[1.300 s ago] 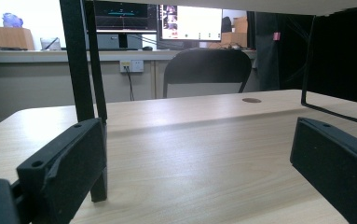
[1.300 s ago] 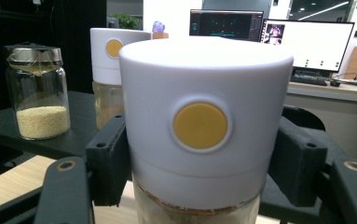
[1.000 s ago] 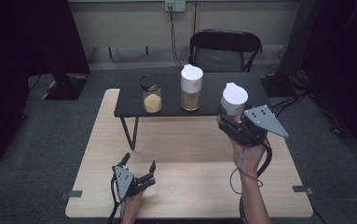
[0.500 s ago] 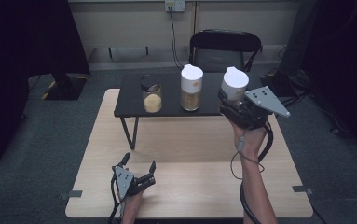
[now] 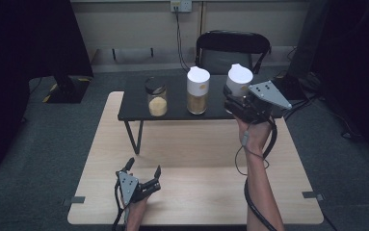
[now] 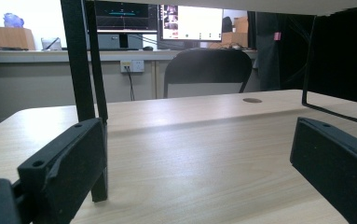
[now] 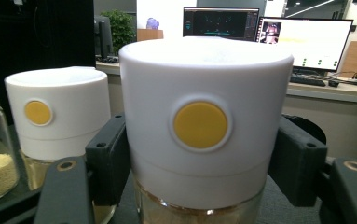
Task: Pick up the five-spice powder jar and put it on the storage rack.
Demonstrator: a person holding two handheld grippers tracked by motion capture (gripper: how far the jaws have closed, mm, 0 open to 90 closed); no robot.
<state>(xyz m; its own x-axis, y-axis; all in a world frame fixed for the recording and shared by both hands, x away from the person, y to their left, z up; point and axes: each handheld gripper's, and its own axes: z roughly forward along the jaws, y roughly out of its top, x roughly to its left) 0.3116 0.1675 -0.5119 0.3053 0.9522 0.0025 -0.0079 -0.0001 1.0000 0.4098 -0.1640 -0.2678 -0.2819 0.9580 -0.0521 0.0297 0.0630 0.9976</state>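
The right hand-held gripper (image 5: 237,102) is clamped on a white-capped jar (image 5: 239,81) — its black jaws press on both sides, just under the cap. In the high view the jar sits in the upper right of the middle, at the right end of the black shelf (image 5: 134,108), next to a second white-capped jar (image 5: 198,90). I cannot tell if it touches the shelf yet. A small glass jar (image 5: 156,97) of yellow grains stands farther left on the shelf.

The left hand-held gripper (image 5: 141,177) rests low on the worktop (image 5: 196,159) near the bottom left, jaws apart and holding nothing.

What could go wrong? The held jar is very near its twin. A small push to the left could bump the twin and tip it. The jar is also close to the right end of the shelf — set down too far over, it could fall off. If the jaws let go while it is tilted or still in the air, it could topple and spill.

A second ago the held jar was lower and farther right in the frame, out in front of the shelf. Now it is up by the shelf, beside the twin. The left hand has not moved.
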